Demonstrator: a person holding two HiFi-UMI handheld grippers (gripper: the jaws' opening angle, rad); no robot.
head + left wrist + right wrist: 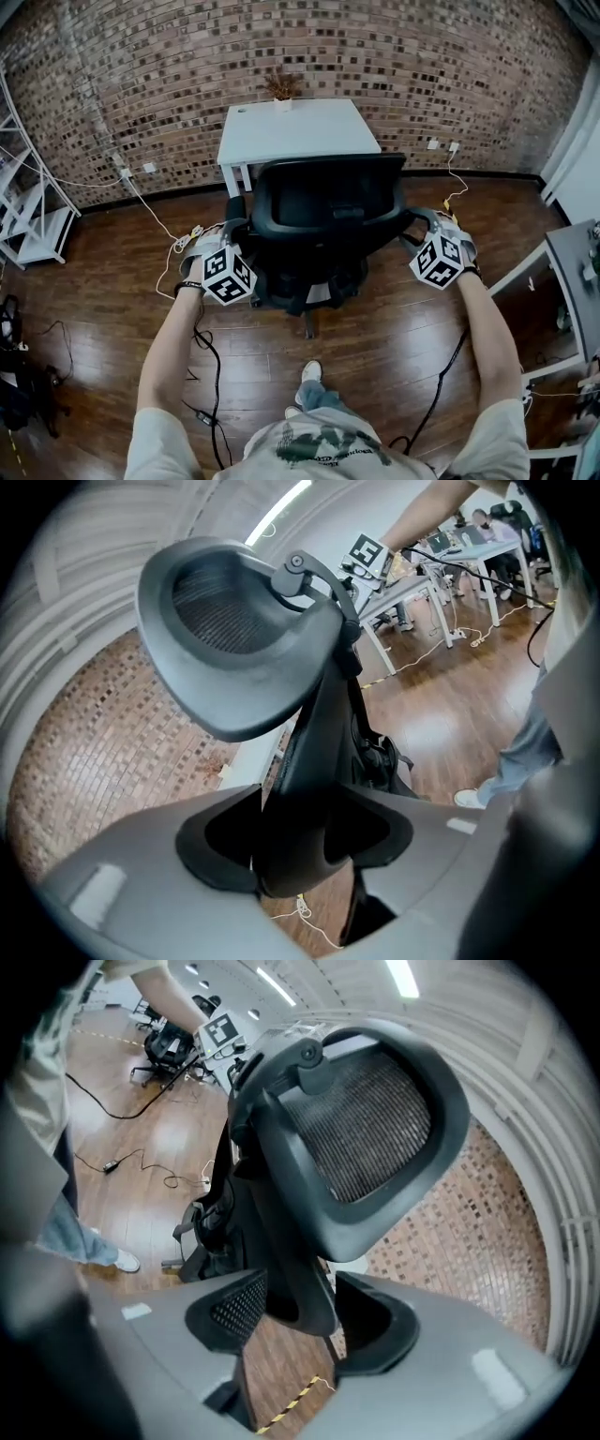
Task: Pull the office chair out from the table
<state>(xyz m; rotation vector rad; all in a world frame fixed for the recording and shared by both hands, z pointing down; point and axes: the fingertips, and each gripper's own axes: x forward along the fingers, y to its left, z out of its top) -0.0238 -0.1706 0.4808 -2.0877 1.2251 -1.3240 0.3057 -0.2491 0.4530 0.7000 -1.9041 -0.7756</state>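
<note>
A: Where was the office chair (323, 211) at that point?
B: On the wood floor (394, 328), back towards the person, just in front of the white surface (300, 131). The backrest hid the seat, so I couldn't tell if it was clear of the edge. Not far out at best, I'd say.
A: Jaws?
B: Left gripper (295, 850) straddled a black strut (314, 752) on the chair's left side, jaws slack, not pinching it. Right gripper (300, 1312) was the same on the other side. Its strut (281, 1241) lay against one jaw and daylight showed at the other. Neither was clamped.
A: So what could have gone wrong?
B: My read: a pull with jaws that loose would have slid off the struts and left the chair where it was. One side biting before the other would have swivelled it instead of rolling it straight.
A: Floor hazards?
B: Black cable (202, 347) trailed on the floor left of the chair base (307, 323), so a castor could have snagged it. The person's shoe (311, 371) sat right behind the base, so a long pull would have hit it.
</note>
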